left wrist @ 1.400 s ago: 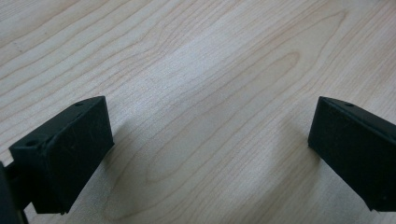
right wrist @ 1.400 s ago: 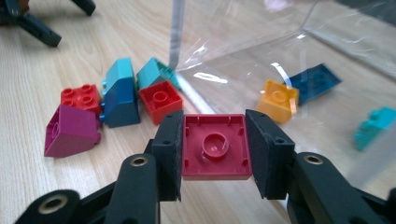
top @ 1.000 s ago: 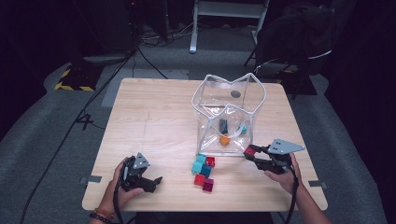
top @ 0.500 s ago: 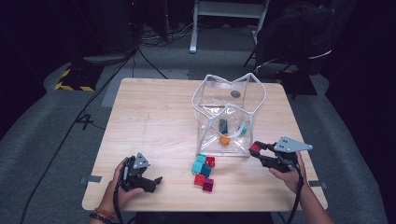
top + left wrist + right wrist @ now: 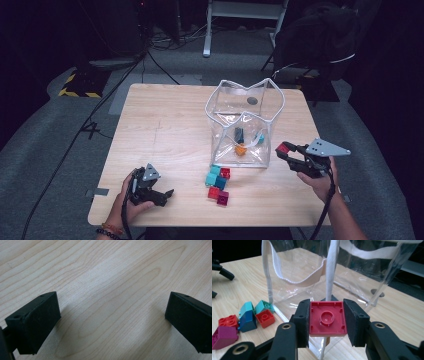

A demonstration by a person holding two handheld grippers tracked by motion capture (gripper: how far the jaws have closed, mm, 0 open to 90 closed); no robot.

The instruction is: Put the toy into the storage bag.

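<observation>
Three small blocks (image 5: 241,142) inside clear bag (image 5: 266,87) — upright.

Right hand-held gripper (image 5: 286,151) clamped, left hand-held gripper (image 5: 167,196) wide.

I see a red brick (image 5: 327,318) in my right tool's (image 5: 327,322) black pads; beside the clear, white-trimmed bag (image 5: 245,100) lie teal, red and magenta bricks (image 5: 218,184) on pale wood-grain worktop (image 5: 165,130).
</observation>
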